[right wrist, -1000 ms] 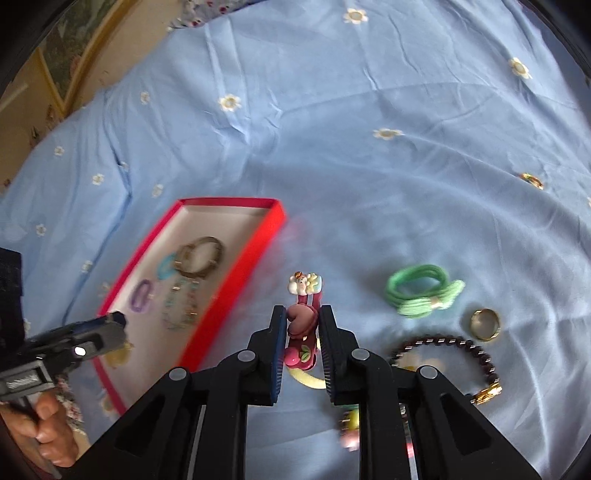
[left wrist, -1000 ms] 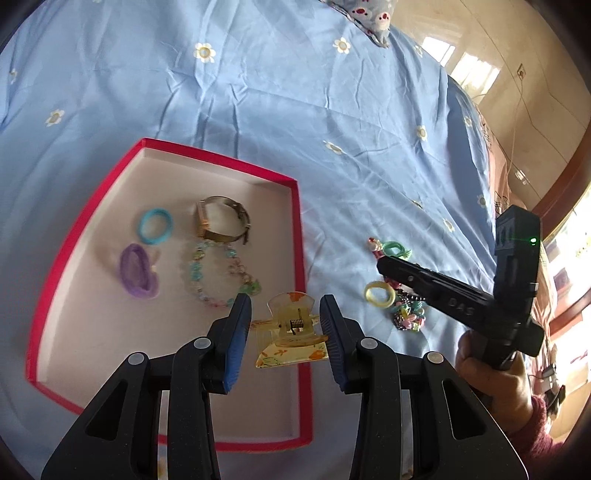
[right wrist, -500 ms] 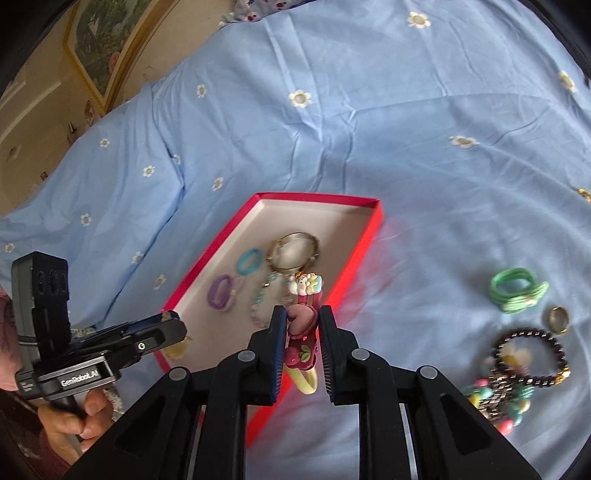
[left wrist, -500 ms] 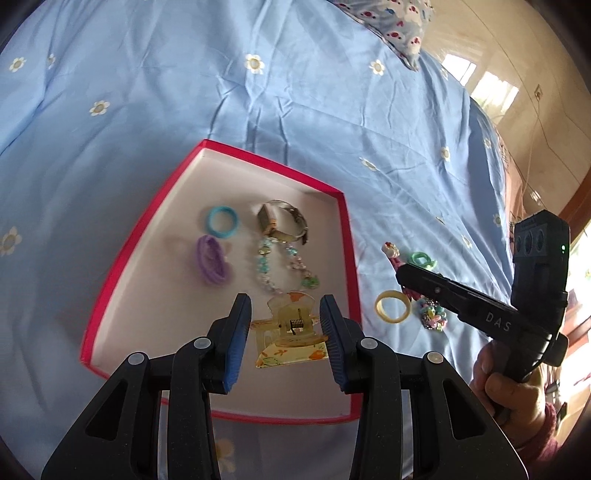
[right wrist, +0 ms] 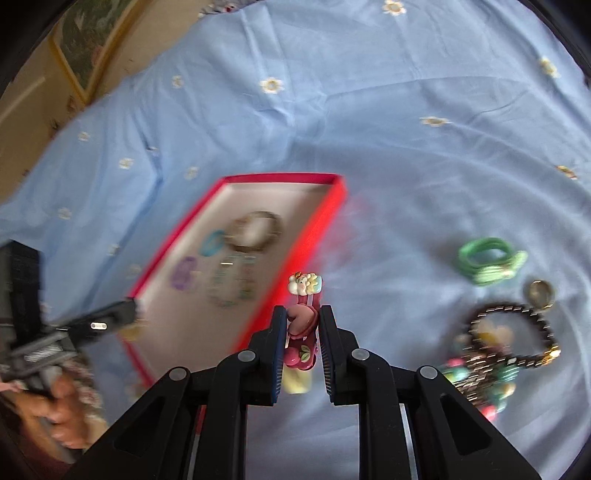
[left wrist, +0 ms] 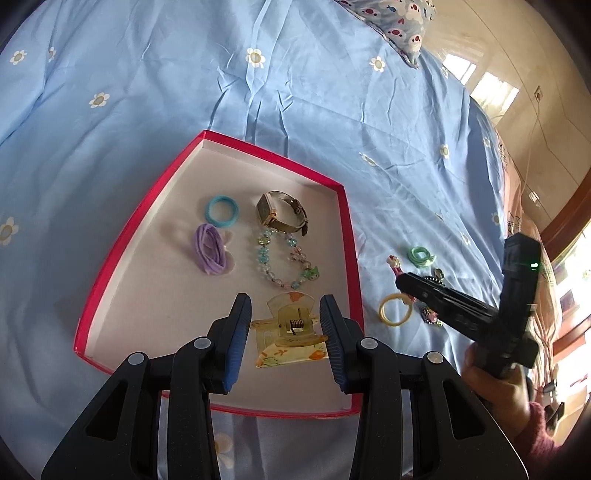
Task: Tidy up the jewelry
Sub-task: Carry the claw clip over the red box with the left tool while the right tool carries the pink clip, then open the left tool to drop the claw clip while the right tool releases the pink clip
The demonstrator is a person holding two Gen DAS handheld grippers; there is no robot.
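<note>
My left gripper (left wrist: 285, 317) is shut on a yellow translucent claw hair clip (left wrist: 290, 330), held over the near right part of the red-rimmed box (left wrist: 110, 254). In the box lie a blue ring (left wrist: 221, 211), a purple hair tie (left wrist: 210, 248), a watch (left wrist: 281, 213) and a bead bracelet (left wrist: 284, 262). My right gripper (right wrist: 302, 334) is shut on a pink hair clip with cartoon charms (right wrist: 301, 332), held above the sheet just right of the box (right wrist: 314, 229). The right gripper also shows in the left wrist view (left wrist: 402, 282).
On the blue flowered sheet right of the box lie a green hair tie (right wrist: 487, 260), a gold ring (right wrist: 541, 293), a dark bead bracelet (right wrist: 517, 332) and colourful beads (right wrist: 480, 384). A yellow ring (left wrist: 394, 309) lies by the box. A pillow (left wrist: 399, 22) sits far back.
My left gripper moved with the claw clip from the box's right rim to over the box's inside. My right gripper lifted the pink clip and swung it toward the box; its view is blurred now.
</note>
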